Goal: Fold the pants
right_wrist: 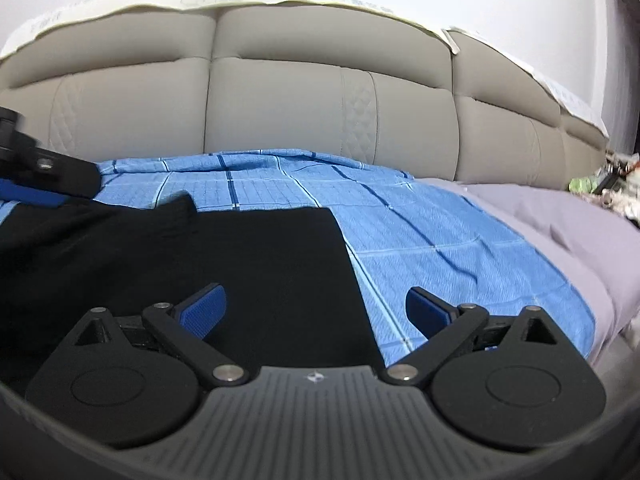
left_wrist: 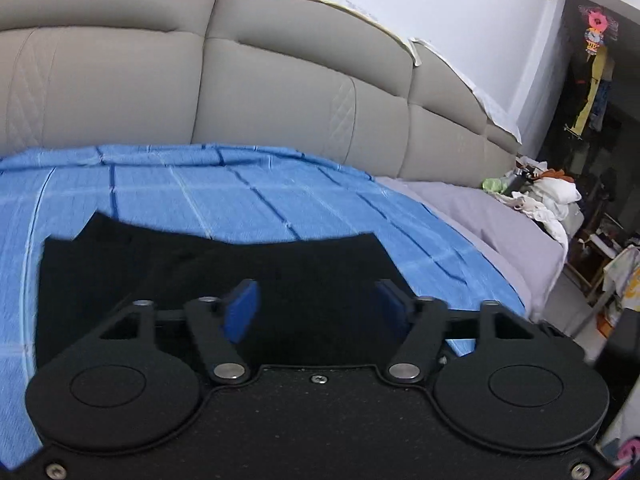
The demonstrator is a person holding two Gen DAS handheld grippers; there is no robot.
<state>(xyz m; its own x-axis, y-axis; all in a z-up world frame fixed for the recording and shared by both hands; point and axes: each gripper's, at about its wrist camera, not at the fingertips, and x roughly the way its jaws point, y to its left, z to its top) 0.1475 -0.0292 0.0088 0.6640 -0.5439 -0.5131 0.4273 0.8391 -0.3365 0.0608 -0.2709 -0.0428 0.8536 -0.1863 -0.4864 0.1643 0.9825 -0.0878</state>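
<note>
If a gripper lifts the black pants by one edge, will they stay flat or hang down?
The pants lie limp and flat on the blue sheet, so they would probably droop and drag. A corner is already turned up, suggesting soft cloth. They look thin, likely light.

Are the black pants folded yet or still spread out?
Cannot tell. The black pants lie flat on the blue blanket; layering isn't visible. Both grippers, left gripper and right gripper, are open.

No readable text, label, brand or number anywhere.
</note>
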